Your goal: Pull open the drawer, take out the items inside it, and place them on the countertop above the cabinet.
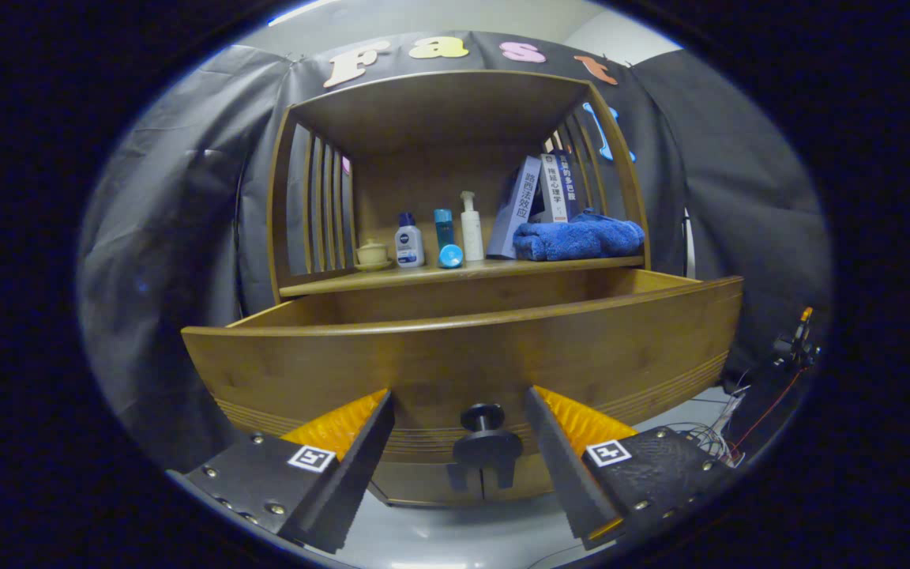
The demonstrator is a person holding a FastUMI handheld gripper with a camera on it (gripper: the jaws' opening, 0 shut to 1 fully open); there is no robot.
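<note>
A wooden drawer (463, 356) stands pulled out from the cabinet, its front panel facing me just beyond the fingers. Its dark round knob (483, 416) sits between my two fingers, with a gap on each side. My gripper (459, 407) is open and holds nothing. The drawer's inside is hidden behind the front panel. Above it runs the countertop (502, 271), which carries a small cup on a saucer (372, 254), a white bottle with a blue cap (409, 243), a blue tube (445, 237), a white pump bottle (471, 227), some books (538, 201) and a folded blue towel (579, 238).
Slatted wooden sides and a top board enclose the countertop like a hutch (439, 103). Black cloth hangs behind and to both sides. Cables and a small stand (791, 348) lie on the floor to the right of the cabinet.
</note>
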